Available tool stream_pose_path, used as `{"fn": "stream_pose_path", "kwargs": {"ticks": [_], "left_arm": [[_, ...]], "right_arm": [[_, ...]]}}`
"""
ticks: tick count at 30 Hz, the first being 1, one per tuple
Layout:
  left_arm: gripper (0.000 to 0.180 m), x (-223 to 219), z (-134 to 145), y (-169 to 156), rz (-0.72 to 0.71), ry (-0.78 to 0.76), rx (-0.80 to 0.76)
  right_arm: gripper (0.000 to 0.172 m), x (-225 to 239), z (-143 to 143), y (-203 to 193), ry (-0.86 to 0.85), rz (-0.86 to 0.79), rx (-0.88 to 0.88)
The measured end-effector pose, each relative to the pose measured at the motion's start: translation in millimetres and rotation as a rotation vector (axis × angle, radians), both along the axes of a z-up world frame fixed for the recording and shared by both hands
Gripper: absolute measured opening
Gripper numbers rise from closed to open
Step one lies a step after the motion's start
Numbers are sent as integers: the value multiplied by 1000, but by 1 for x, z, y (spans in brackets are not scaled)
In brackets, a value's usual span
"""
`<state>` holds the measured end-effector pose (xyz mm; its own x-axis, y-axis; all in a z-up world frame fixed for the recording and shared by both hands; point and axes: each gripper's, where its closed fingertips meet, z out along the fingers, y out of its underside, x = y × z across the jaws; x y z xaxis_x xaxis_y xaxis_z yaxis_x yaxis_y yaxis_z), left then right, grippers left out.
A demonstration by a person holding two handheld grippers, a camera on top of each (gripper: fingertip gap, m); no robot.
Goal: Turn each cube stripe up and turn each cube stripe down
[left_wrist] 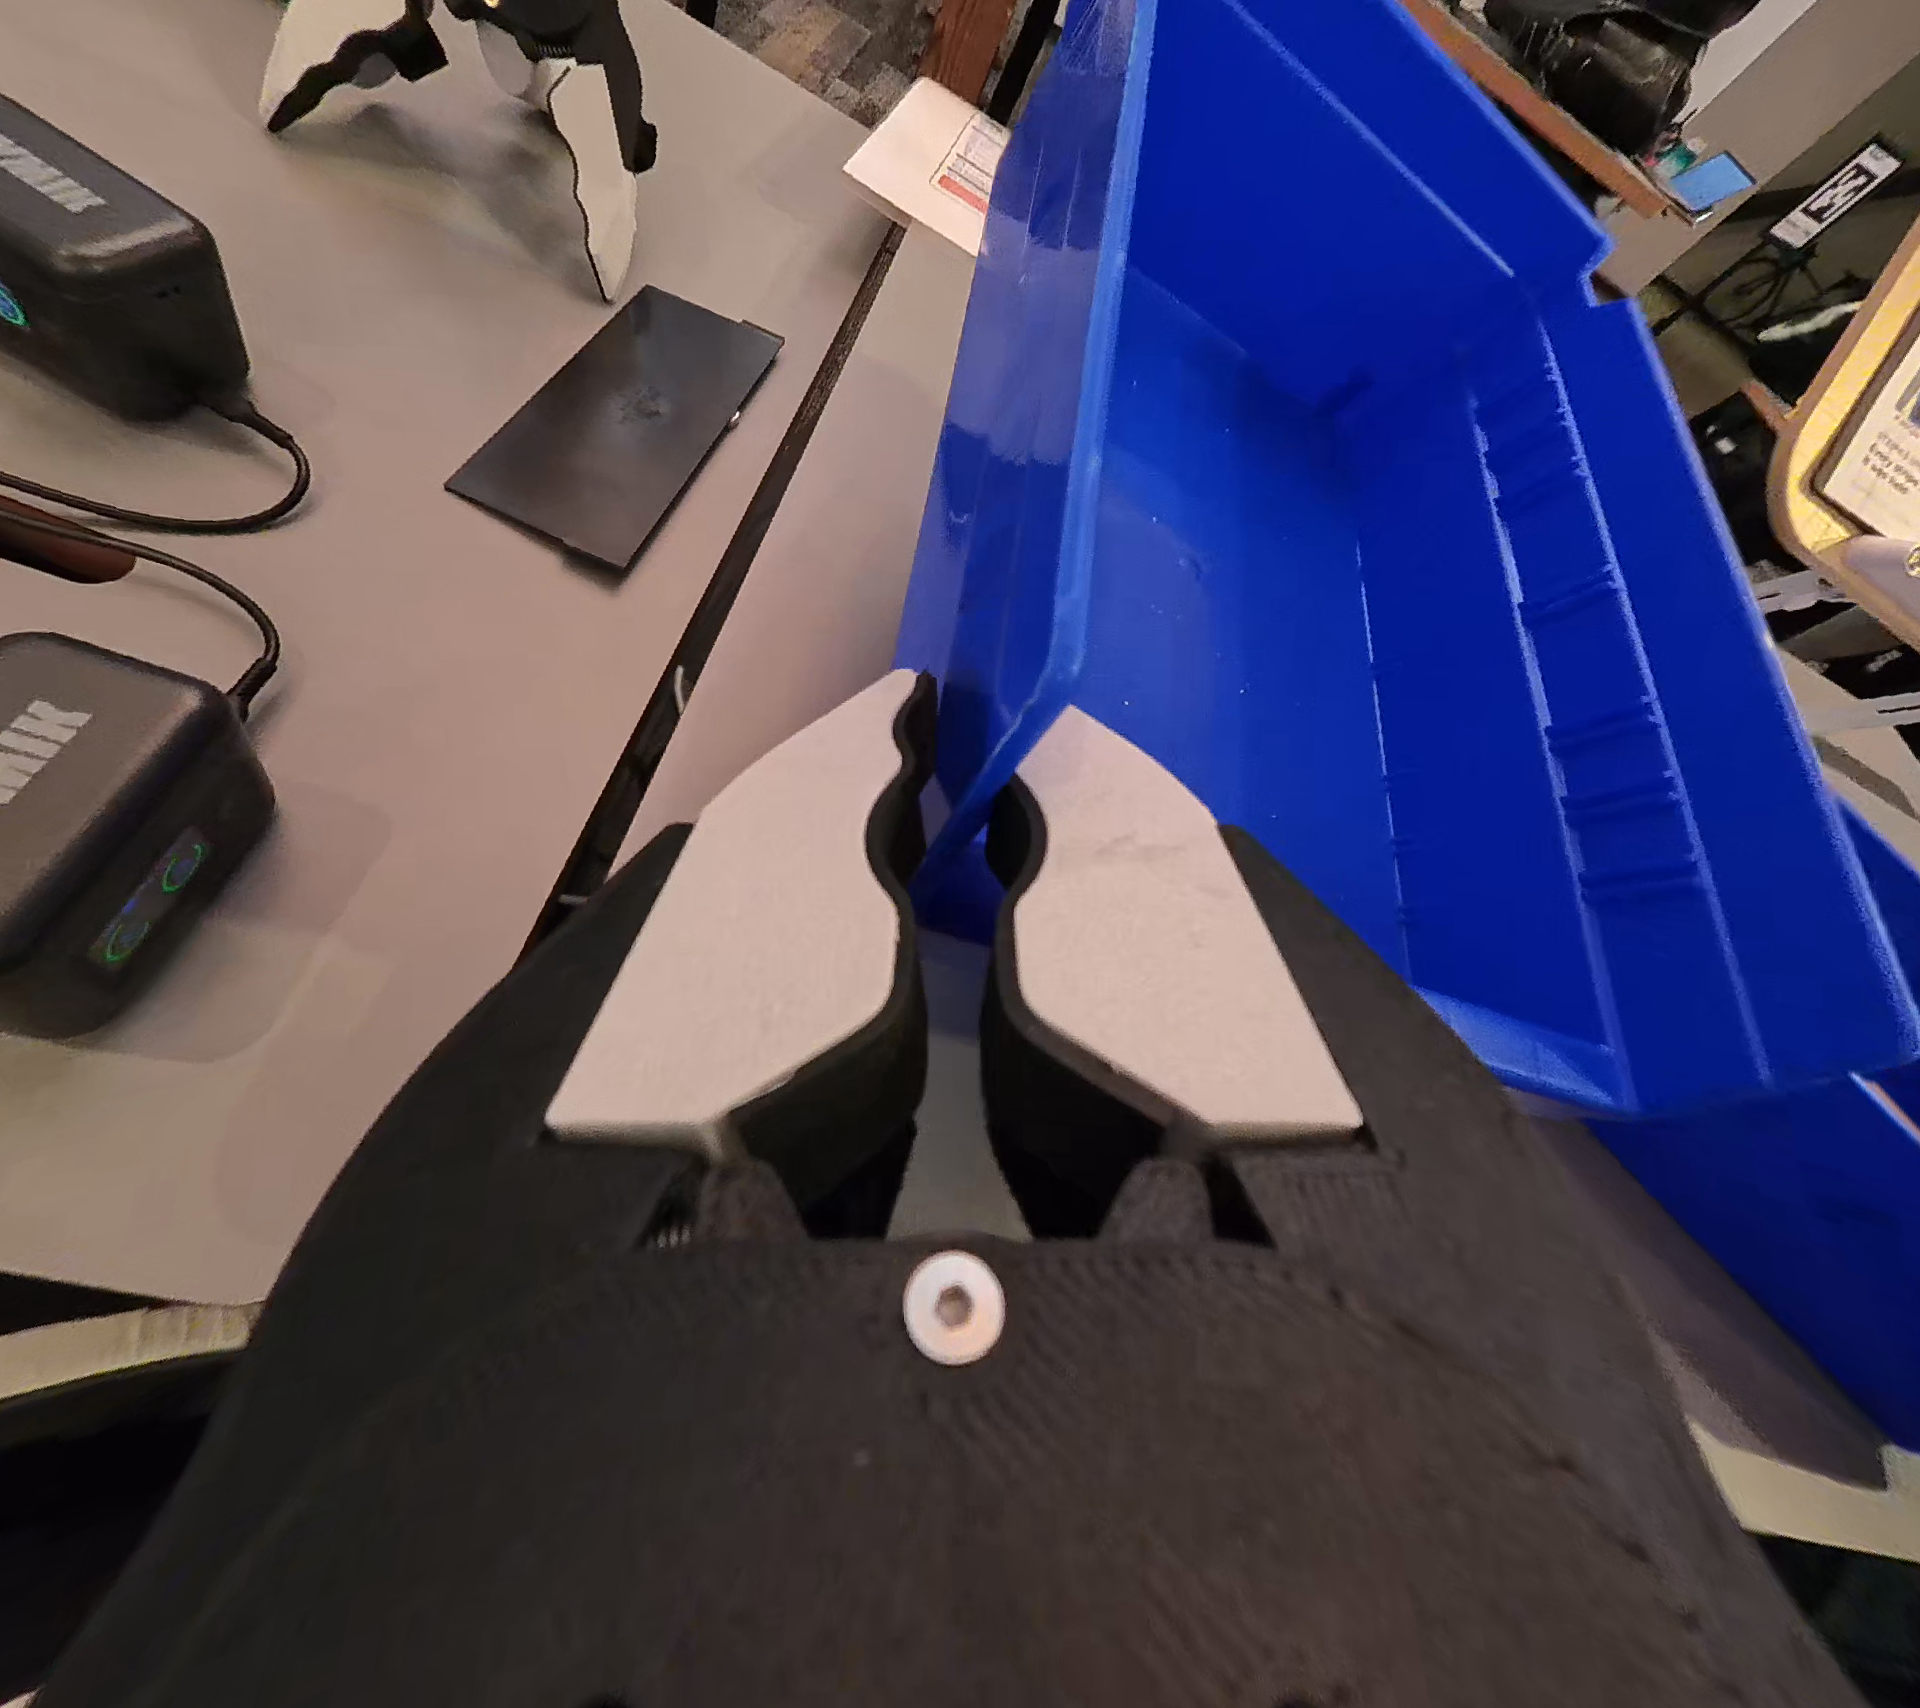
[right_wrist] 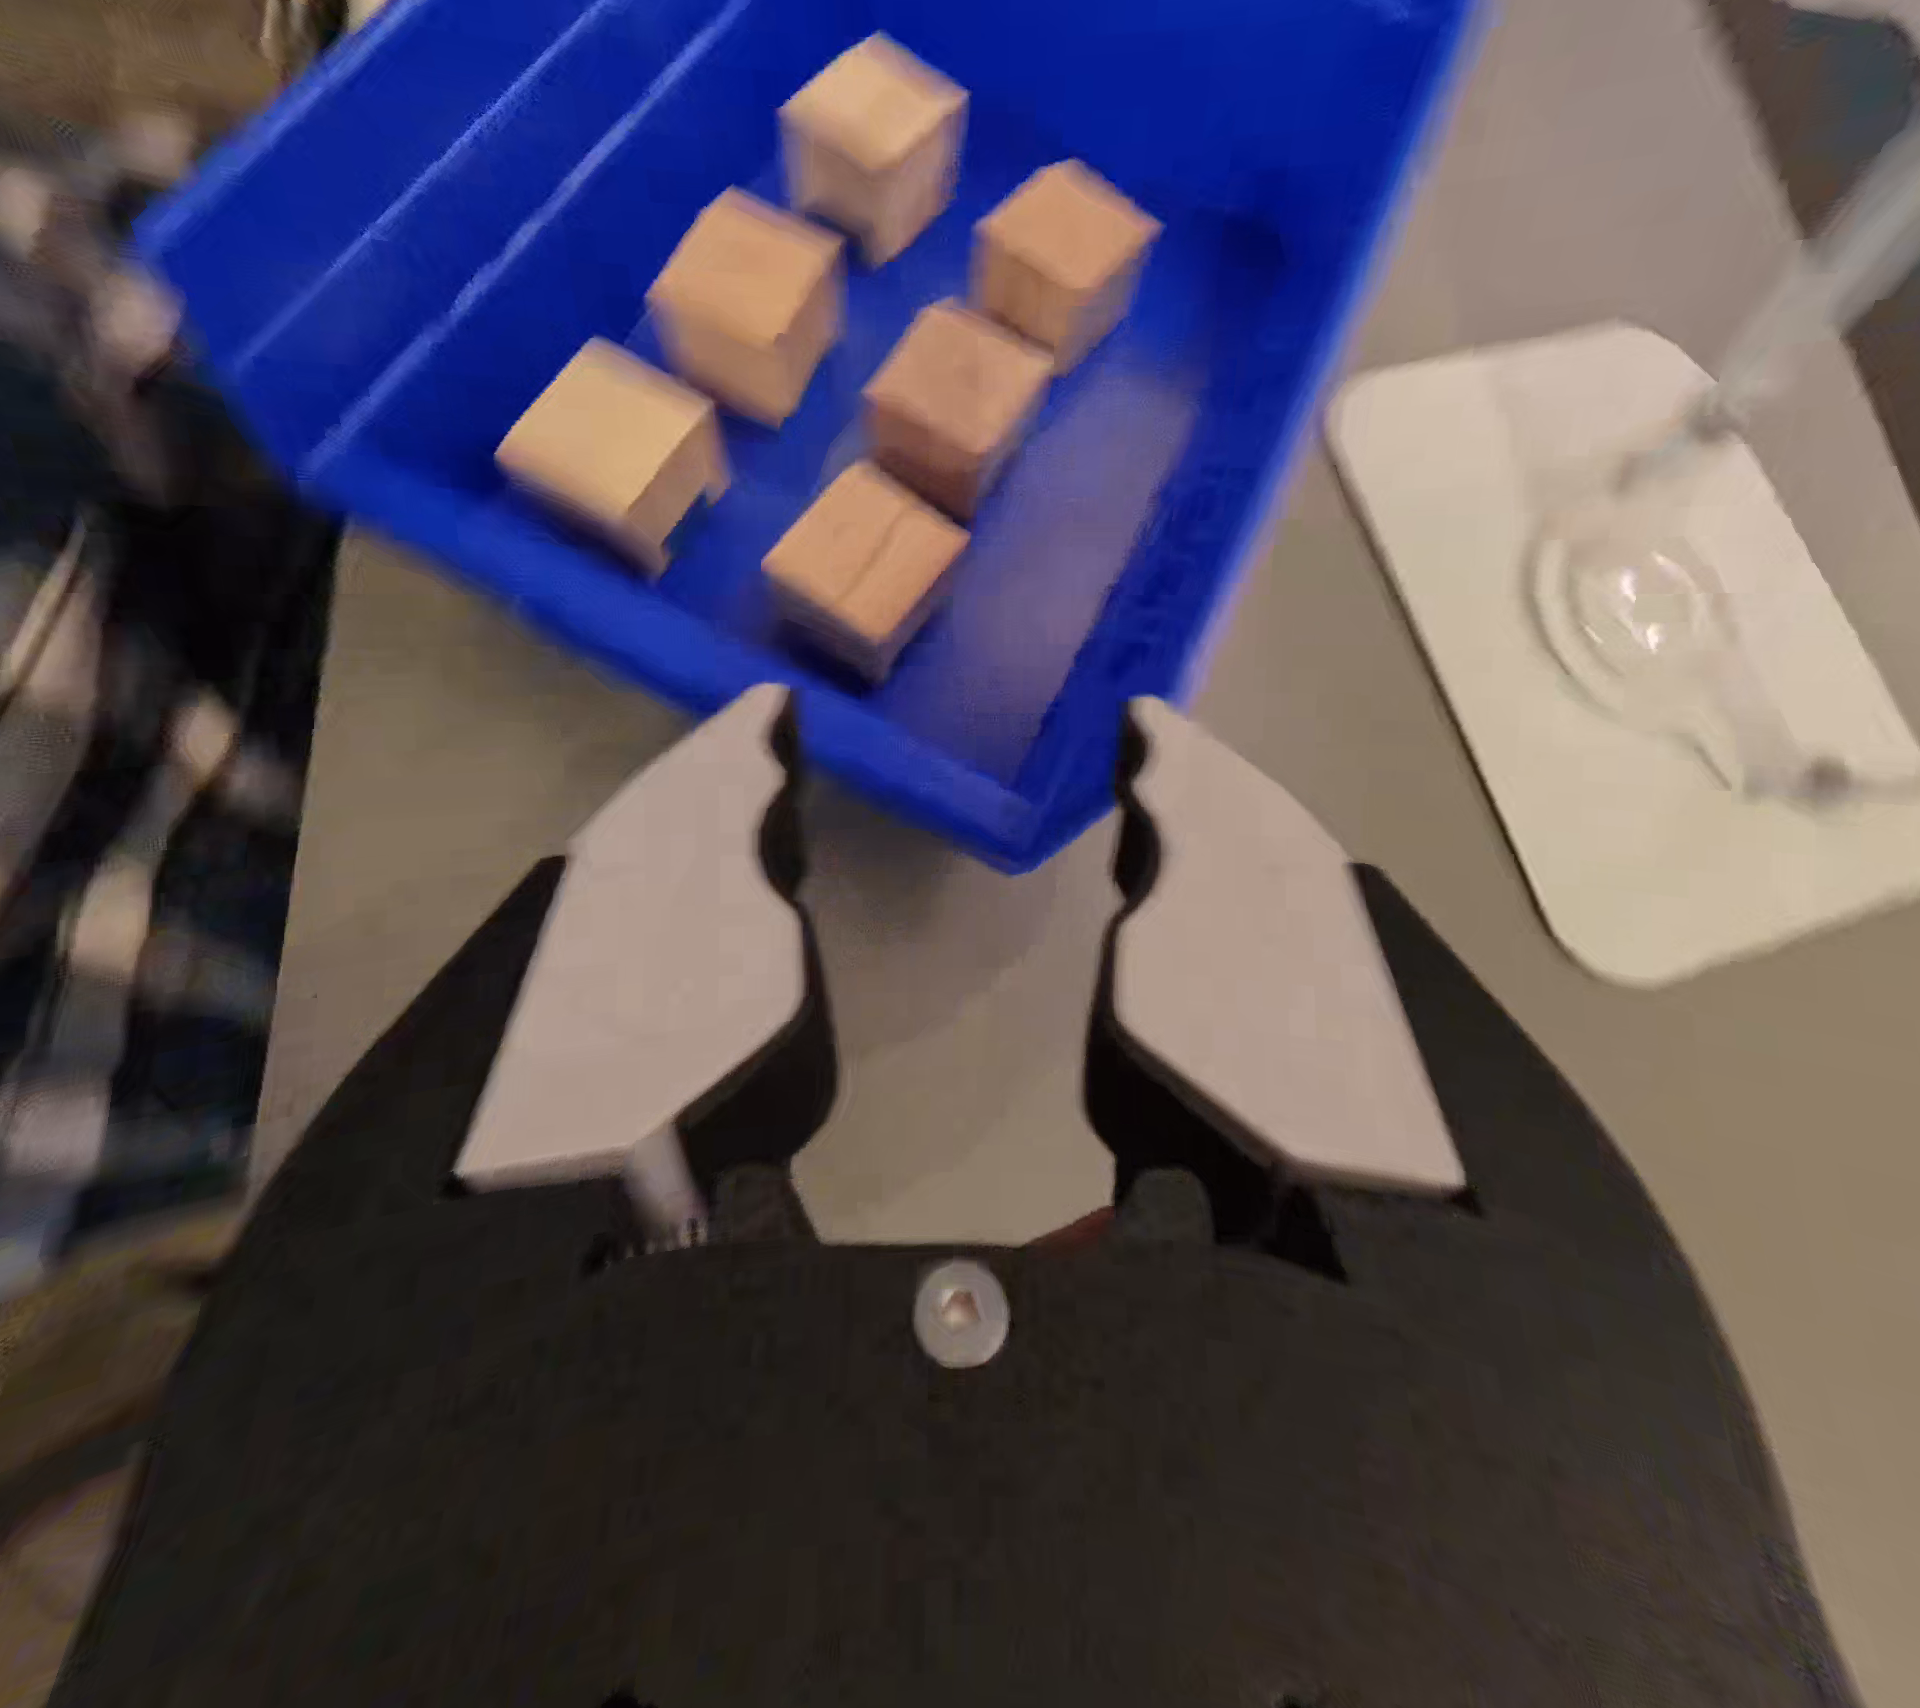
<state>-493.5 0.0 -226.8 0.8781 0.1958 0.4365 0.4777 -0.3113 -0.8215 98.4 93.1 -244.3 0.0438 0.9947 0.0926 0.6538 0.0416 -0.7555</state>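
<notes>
The right wrist view is smeared with motion blur, so I cannot make out any stripe on the cubes (right_wrist: 831, 349) — only a faint dark line across the top of the nearest one (right_wrist: 868, 562). Six pale wooden cubes stand in two rows of three on the floor of the blue bin (right_wrist: 665, 650), none touching another. The bin's far left corner is cut off by the top edge. To the right lies a white pad (right_wrist: 1455, 827) with a clear glass piece on it, too blurred to name.

My right gripper (right_wrist: 956, 723) hangs wide, nothing between its fingers; the bin's near corner sits just ahead of the tips.

In the left wrist view the bin (left_wrist: 1299, 567) is tilted and I see none of the cubes in the part of its interior that shows. My left gripper (left_wrist: 961, 785) is narrowed onto the bin's near wall edge — the blue rim runs between the two pads, and both appear to press on it.

On the tabletop (left_wrist: 468, 723) to the left are two black chargers (left_wrist: 114, 817), cut by the frame, a flat black plate (left_wrist: 618, 427), and the other gripper (left_wrist: 468, 48) farther off.
</notes>
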Motion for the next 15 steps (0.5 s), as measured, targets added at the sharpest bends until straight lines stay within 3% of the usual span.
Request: {"fn": "stream_pose_path", "kwargs": {"ticks": [1,3,6,10,15], "left_arm": [[8,0,1,0,2,-4,8],[8,0,2,1,8,-14,25],[8,1,3,1,19,-24,43],[8,5,7,1,23,-18,51],[8,5,13,0,22,-9,73]], "right_arm": [[50,0,-4,-17,-53,111,57],[46,-9,-16,-52,-118,309,88],[42,-24,-36,-78,-208,481,151],[44,-39,-74,-81,-350,591,236],[28,-64,-85,-88,-359,679,257]]}}
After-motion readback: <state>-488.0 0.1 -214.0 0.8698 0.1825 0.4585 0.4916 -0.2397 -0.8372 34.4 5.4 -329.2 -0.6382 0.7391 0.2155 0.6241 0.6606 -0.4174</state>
